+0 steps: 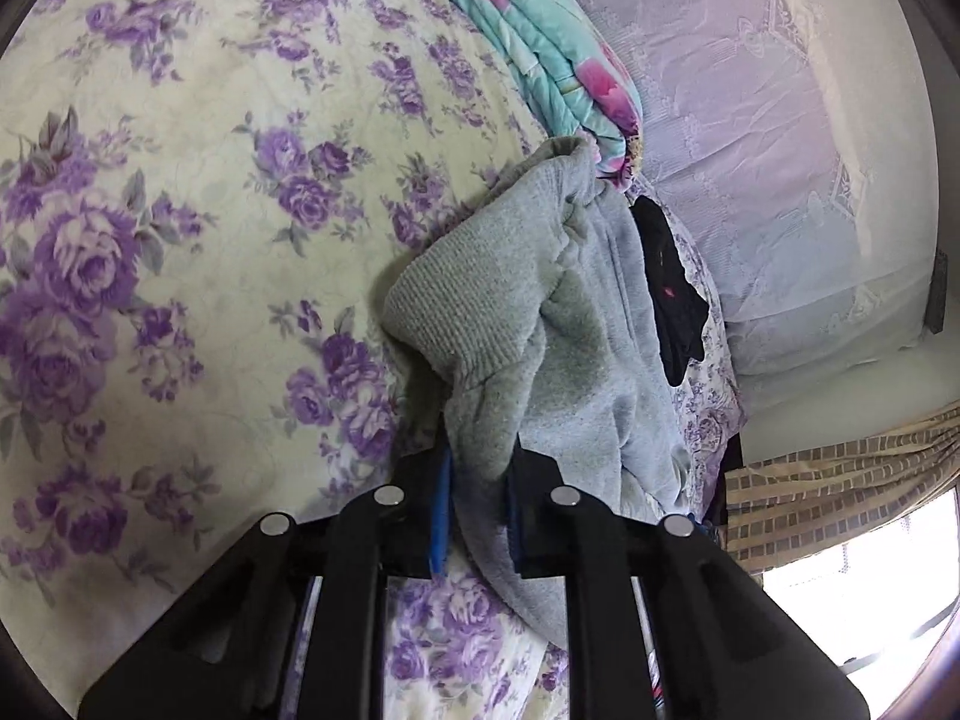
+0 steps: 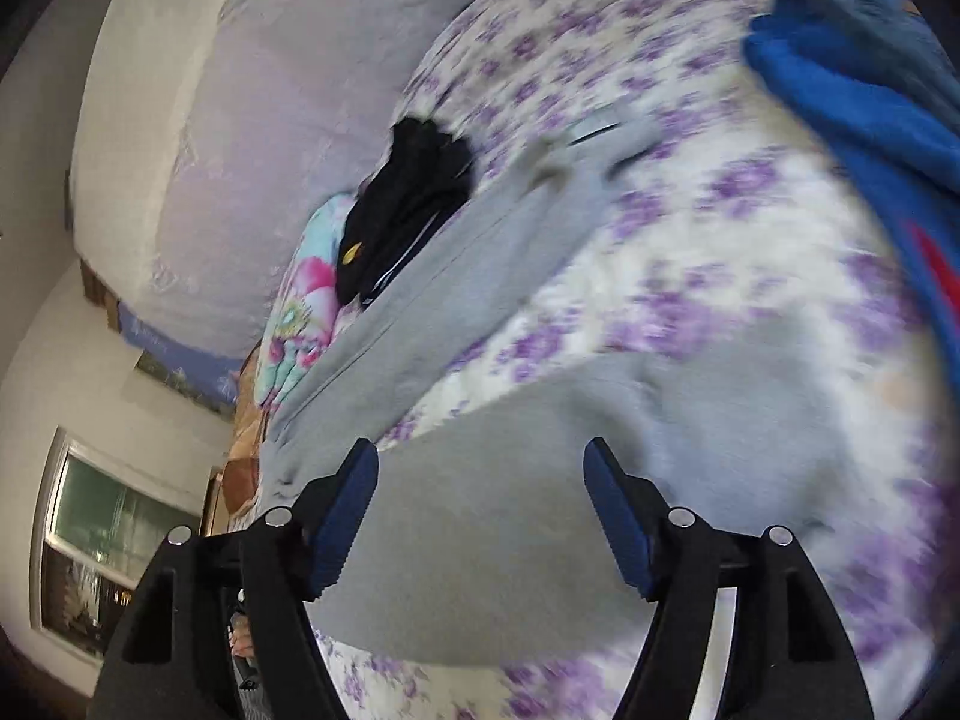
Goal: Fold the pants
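1. Sweatpants in grey hung bunched from the left gripper, whose blue pads were clamped on a fold just below the ribbed cuff.
2. From there the cloth trailed away toward a black garment on the floral bedsheet.
3. Right gripper stood wide apart, pinching nothing, with the pants' grey fabric lying flat on the bed beneath and ahead of its fingers.
4. A blue blanket lay at the far right.
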Tool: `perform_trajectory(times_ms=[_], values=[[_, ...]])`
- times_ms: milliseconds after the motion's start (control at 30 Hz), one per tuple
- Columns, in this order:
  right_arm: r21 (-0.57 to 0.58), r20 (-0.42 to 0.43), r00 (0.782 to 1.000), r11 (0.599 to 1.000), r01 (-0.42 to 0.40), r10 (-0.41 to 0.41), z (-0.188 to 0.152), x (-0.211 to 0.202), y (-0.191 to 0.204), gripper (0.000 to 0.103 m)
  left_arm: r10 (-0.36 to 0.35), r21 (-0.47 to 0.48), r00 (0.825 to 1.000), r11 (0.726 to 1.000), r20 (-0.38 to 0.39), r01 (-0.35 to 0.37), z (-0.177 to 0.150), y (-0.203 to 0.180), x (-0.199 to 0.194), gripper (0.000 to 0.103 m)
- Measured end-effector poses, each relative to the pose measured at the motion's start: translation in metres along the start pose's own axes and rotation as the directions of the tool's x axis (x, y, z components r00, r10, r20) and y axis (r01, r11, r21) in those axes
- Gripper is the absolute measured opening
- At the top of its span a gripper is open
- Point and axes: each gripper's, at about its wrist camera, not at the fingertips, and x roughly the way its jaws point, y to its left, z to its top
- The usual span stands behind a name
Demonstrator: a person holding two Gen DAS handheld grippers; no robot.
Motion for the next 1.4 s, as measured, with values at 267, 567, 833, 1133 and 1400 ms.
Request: perform_trajectory(times_ms=[267,567,833,1133,1400], values=[[0.145,-0.002,1.000,0.989,0.009,-0.009,-0.028,-0.012,-0.060,0.073,-0.002,-0.014,1.000,1.000,0.009,0.002,0.001,-0.003,0.001,0.014],[0.105,0.136,0.990,0.993,-0.055,0.040,0.014,0.013,-0.052,0.006,-0.001,-0.003,0.999,1.000,0.035,0.001,-0.005,-0.016,-0.014,0.010],[0.122,0.050,0.996,0.990,0.066,-0.072,0.010,-0.002,-0.077,0.013,0.077,-0.021,0.997,0.997,-0.013,-0.077,-0.016,0.007,-0.014,0.031],[0.057,0.129,0.991,0.998,0.018,-0.025,0.102,0.007,-0.033,0.048,0.251,0.121,0.944,0.952,0.214,-0.281,0.035,-0.043,-0.057,0.063],[0.114,0.038,0.999,0.993,0.033,-0.038,0.199,0.103,-0.034,0.055,0.275,0.304,0.947,0.899,0.169,-0.315,0.108,-0.116,0.022,0.070]])
